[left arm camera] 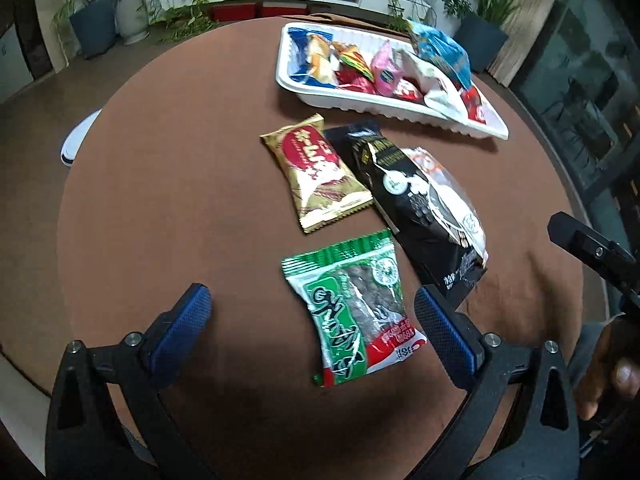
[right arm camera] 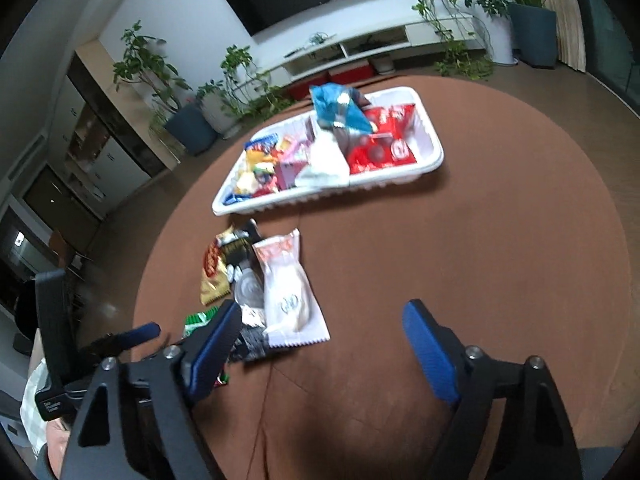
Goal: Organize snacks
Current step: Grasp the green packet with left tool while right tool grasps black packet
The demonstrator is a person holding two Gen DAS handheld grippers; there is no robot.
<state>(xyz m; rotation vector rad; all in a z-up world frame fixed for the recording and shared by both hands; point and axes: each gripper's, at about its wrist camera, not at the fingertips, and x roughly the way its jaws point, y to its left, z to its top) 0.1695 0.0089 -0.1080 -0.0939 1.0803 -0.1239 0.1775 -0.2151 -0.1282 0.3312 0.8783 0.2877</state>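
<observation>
Green-and-white snack packet, gold-and-red packet, white tray, brown table.

Each camera rides behind its own claw, tilted steeply down and close over the round brown bench. Both views share the white snack tray and the loose packets, the left from nearer.

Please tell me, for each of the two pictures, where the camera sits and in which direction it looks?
Left wrist: on the left tongs, open, looking down at the green packet; the other tongs' hand shows.
Right wrist: on the right tongs, open, looking down across the brown table; the left tongs show at left.
Shared: the white tray and loose packets.
</observation>
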